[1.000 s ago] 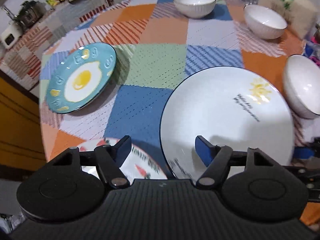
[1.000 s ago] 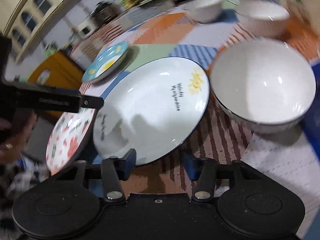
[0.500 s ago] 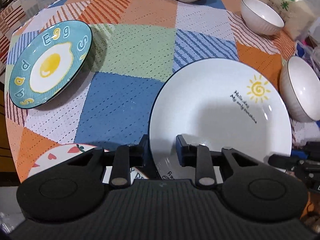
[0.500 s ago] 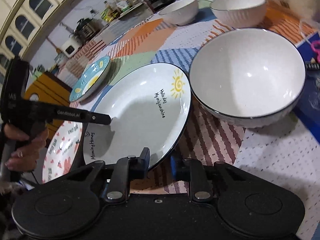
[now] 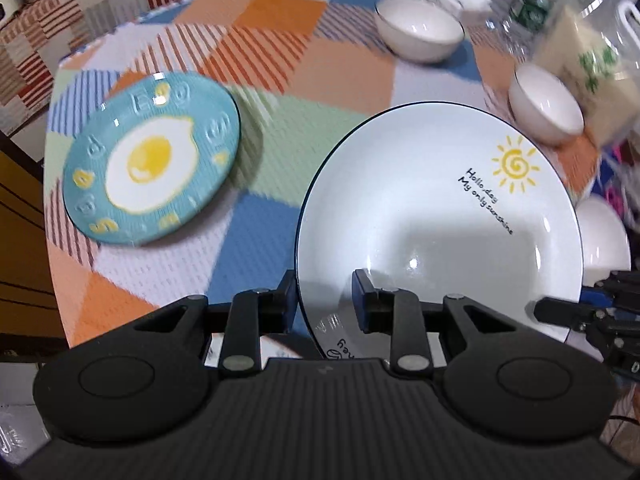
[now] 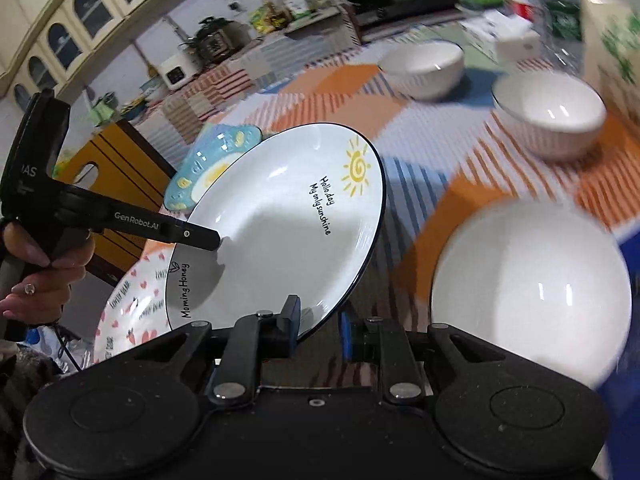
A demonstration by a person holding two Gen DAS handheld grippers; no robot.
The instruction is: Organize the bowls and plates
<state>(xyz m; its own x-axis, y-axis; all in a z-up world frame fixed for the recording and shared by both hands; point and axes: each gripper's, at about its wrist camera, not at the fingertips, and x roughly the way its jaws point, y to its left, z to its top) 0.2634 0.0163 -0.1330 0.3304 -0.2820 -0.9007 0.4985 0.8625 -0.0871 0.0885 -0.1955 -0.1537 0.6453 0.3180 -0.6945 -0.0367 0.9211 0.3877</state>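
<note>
A large white plate with a sun drawing [image 5: 440, 216] [image 6: 288, 224] hangs tilted above the table, held at two places on its dark rim. My left gripper [image 5: 325, 300] is shut on the near left rim. My right gripper [image 6: 318, 328] is shut on the near right rim. In the right wrist view the left gripper [image 6: 200, 236] reaches onto the plate from the left, with a hand behind it. A teal plate with a fried-egg picture [image 5: 150, 158] [image 6: 212, 168] lies to the left. A white plate with red hearts [image 6: 132, 312] lies below the lifted one.
Three white bowls stand on the patchwork tablecloth: one far back [image 5: 418, 28] [image 6: 422, 66], one at the right [image 5: 546, 102] [image 6: 550, 114], one close by on the right [image 5: 602, 236] [image 6: 528, 288]. Bottles and a bag [image 5: 588, 76] crowd the far right. The table's left edge [image 5: 50, 216] drops off.
Both grippers closed on the white sun plate's rim and raised it off the table, tilting it. The heart plate beneath it is uncovered more.
</note>
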